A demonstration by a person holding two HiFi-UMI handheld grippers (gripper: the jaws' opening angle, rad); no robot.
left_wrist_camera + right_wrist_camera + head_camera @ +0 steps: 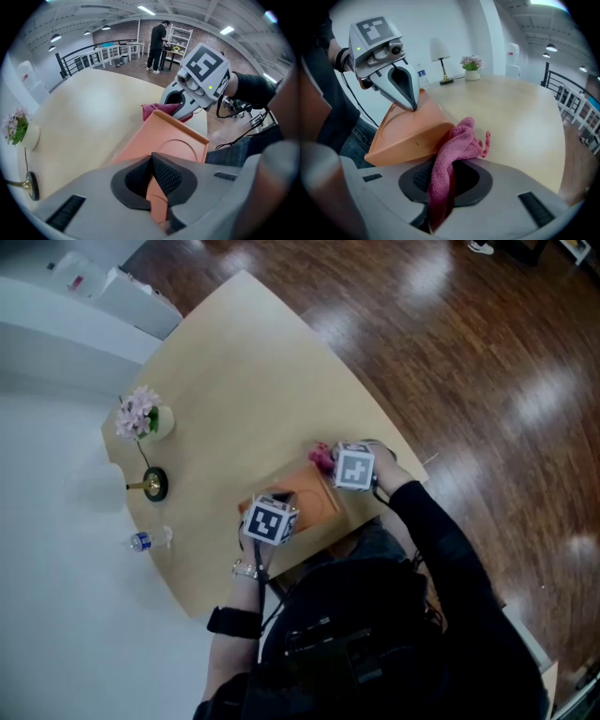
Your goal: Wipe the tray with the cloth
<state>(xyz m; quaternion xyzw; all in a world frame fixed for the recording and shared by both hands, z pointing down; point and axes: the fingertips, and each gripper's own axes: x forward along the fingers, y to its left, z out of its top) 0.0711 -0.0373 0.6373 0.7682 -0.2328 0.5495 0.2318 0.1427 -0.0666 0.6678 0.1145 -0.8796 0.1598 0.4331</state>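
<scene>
At far left we see a small bottle [150, 540], its blue label too small to read. Our left gripper [153, 182] pinches the rim of the tilted orange tray [164, 136] at the near edge of the table [234, 381]. Our right gripper [445, 182] clamps the pink cloth [458, 142], which touches the tray's far side and is partly hidden there.

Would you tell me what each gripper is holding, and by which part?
Left gripper: orange tray, by its near rim. Right gripper: pink cloth, by a bunched fold.
</scene>
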